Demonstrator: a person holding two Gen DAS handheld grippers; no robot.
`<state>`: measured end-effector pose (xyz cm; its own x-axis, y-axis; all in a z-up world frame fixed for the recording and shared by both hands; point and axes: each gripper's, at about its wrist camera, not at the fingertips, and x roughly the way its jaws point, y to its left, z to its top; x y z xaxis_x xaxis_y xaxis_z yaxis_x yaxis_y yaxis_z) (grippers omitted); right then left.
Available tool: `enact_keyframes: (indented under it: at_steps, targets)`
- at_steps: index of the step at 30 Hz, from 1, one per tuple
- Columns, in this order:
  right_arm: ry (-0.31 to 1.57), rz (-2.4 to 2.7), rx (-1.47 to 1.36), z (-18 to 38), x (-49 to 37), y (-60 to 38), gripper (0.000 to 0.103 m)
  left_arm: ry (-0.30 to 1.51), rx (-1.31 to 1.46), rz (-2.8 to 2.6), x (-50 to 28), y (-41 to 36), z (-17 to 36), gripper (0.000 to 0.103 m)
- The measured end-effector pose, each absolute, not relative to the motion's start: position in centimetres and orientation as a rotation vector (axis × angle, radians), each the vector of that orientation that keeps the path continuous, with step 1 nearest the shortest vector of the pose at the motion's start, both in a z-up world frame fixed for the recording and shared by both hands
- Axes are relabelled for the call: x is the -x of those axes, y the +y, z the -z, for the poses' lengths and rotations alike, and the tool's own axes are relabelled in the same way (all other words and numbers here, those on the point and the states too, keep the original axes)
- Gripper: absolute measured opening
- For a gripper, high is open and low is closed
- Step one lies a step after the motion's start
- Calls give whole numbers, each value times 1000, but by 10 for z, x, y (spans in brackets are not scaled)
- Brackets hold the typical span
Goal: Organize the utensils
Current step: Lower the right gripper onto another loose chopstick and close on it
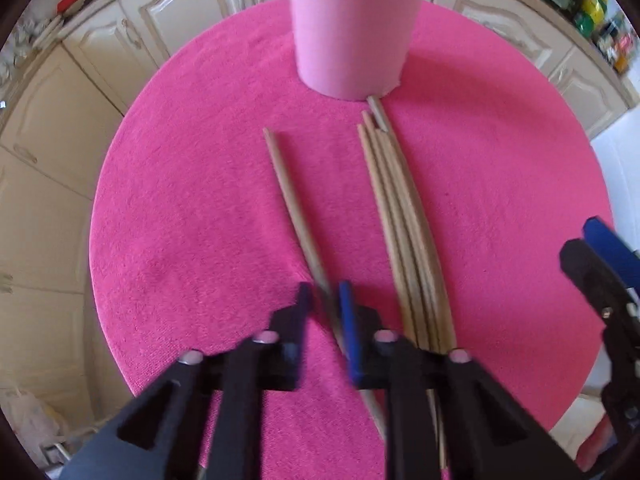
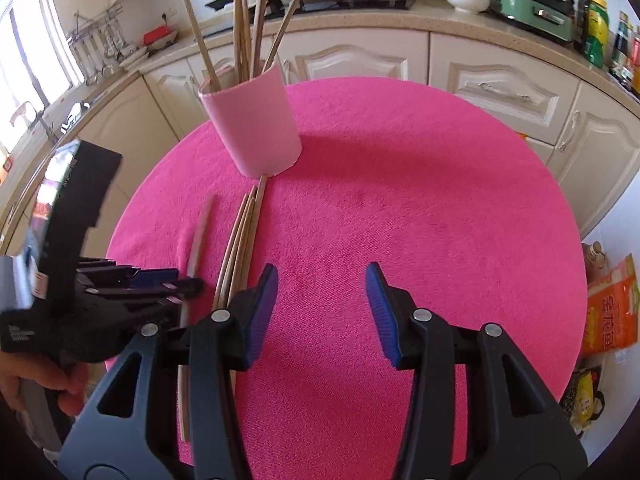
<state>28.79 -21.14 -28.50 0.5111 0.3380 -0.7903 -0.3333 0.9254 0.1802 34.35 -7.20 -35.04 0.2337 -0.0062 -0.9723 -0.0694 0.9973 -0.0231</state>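
Wood: a single chopstick (image 1: 294,216) is seen lying apart on the pink cloth, just left of a bundle of chopsticks (image 1: 404,232) whose far ends touch the foot of the pink cup (image 1: 352,36).
Cup: it stands upright at the far side of the table (image 2: 440,184), with several chopsticks already leaning inside it.
Left hand-held gripper (image 1: 325,300): it is pointed steeply down and closed almost fully on the near part of the single chopstick, which is clamped between its pads.
Right hand-held gripper (image 2: 322,300): it is held about half open over bare cloth, right of the bundle, with nothing between its jaws.
Step in hand: the pick-up of the single chopstick is judged to be under way.
Next move: the chopstick would have to be lifted, tipped upright and carried to the far cup rim without the standing chopsticks being knocked.
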Motion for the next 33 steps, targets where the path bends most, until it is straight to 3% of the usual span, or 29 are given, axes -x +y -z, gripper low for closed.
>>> enact_keyframes:
  at_steps: [12,29,33]
  targets:
    - [1146,-462,86,308,-312,-168,45,1280,212,-13,-326,-36,340,7]
    - [1227,-427,213,320,-316,-135,45,1248,295,-4,-303,-4,340,7]
    - [1259,-433,231,320,-322,-127,38,1244,306,-2,-304,1,340,7]
